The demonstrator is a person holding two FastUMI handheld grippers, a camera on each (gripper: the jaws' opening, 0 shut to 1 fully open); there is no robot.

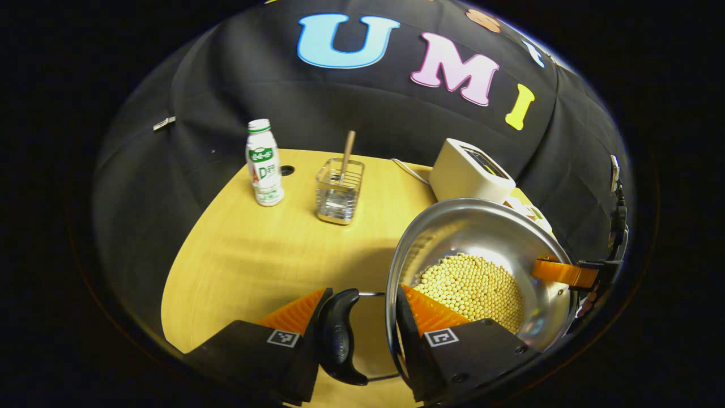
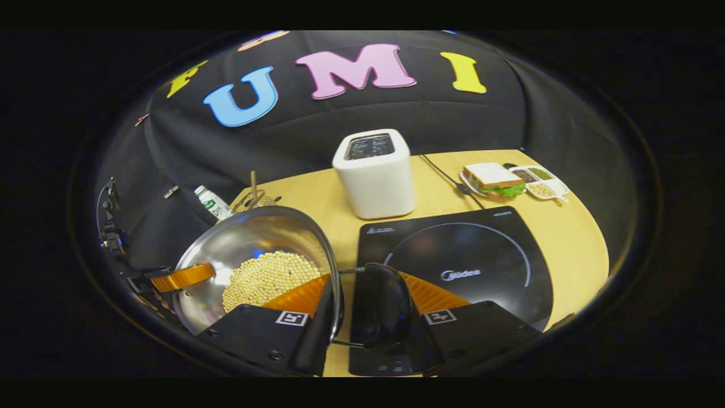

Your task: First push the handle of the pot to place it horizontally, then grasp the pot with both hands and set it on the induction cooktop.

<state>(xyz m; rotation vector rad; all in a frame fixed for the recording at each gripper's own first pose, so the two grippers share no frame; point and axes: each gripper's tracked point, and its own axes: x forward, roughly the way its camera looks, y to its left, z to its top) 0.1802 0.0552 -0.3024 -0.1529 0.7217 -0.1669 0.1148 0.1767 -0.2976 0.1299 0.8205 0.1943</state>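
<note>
Already the pot is gripped from both sides, so the handle-pushing step looks finished, judging by how the side handles now lie level enough to be taken. In the left gripper view, the left hand-held gripper straddles one black side handle: one finger sits outside the handle, the other inside the pot's rim above the heap of yellow beans. The jaws stand narrow around handle and rim, though whether both pads truly press on them I cannot tell. Across the bowl, the far finger of the other tool pokes over the opposite rim.

In the right gripper view, the right hand-held gripper does the same on the other black handle, one finger inside the pot, one outside; again narrow, with the contact itself hidden by the handle. The pot appears tilted and raised off the tabletop, sitting just beside the left edge of the induction cooktop, whose glass circle is bare.

What remains, as I judge it, is the carry sideways onto the cooktop and a level set-down inside the ring, then release. The beans lie loose, so a tilt could spill them. Farther back stand a white toaster, a sandwich on a plate, a drink bottle and a wire utensil holder, all well apart from the path.
</note>
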